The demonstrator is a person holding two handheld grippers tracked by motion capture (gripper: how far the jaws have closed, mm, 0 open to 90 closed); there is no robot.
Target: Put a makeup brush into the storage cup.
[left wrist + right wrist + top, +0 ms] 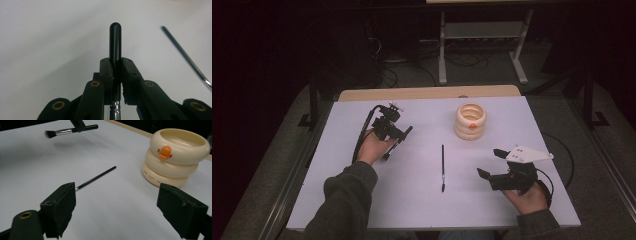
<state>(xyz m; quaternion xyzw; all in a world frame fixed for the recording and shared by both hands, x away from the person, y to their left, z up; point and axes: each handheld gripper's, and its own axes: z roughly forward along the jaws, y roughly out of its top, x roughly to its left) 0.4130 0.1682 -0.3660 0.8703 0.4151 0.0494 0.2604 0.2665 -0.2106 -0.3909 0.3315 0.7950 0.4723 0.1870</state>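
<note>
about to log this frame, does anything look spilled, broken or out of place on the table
Nothing stands out. The cream ringed holder stands upright, the thin brush lies flat on the table, and the left gripper holds a makeup brush by its handle. The right gripper is open.

A cream holder of three stacked rings, with an orange mark on its top ring, stands at the far middle of the white counter; behind the counter a grey metal frame stands on the dark floor.
</note>
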